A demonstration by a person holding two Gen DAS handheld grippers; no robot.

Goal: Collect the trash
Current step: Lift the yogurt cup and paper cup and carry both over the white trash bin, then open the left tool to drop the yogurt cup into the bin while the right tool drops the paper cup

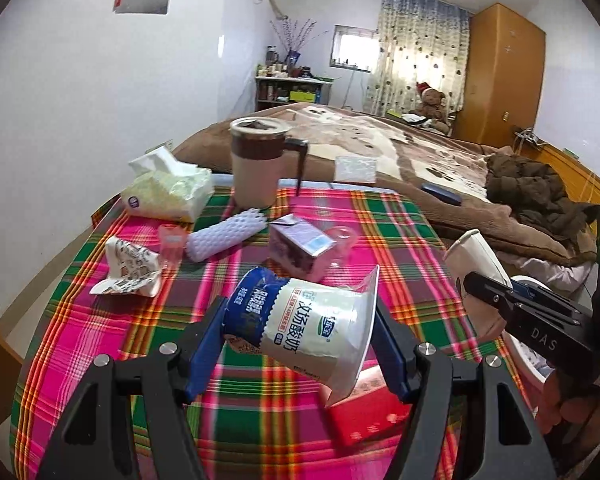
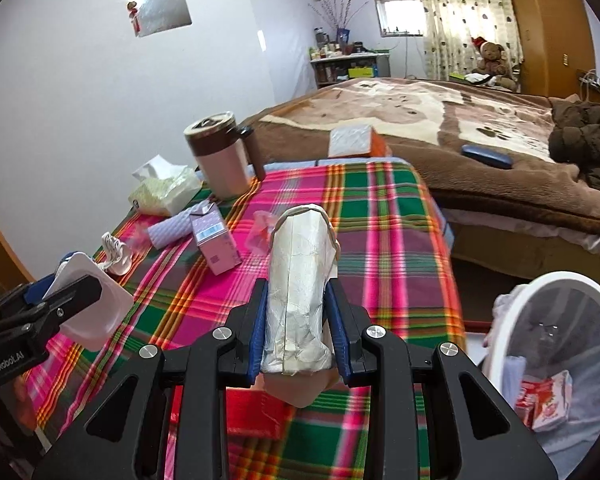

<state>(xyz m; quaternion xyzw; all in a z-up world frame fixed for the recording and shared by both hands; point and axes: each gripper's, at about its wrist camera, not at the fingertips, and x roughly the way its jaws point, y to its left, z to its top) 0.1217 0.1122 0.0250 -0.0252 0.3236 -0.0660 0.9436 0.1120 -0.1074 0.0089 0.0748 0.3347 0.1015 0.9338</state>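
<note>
My left gripper [image 1: 300, 328] is shut on a white and blue yogurt cup [image 1: 304, 320], held on its side above the plaid tablecloth [image 1: 396, 248]. My right gripper [image 2: 298, 320] is shut on a flattened silver-lined paper cup [image 2: 300, 280], also lifted off the table. Each gripper shows in the other's view: the right one [image 1: 472, 280] at the right with its cup [image 1: 476, 256], the left one [image 2: 80, 292] at the left with the yogurt cup [image 2: 96, 308]. A white-rimmed trash bin [image 2: 552, 280] with a red and white carton inside stands at the lower right.
On the table lie a purple milk carton [image 1: 300, 248], a crumpled wrapper [image 1: 130, 266], a white foam sleeve [image 1: 224, 234], a pink plastic cup [image 1: 342, 240], a tissue pack [image 1: 168, 188], a lidded mug [image 1: 258, 160] and a red box [image 1: 364, 412]. A bed [image 1: 400, 148] lies behind.
</note>
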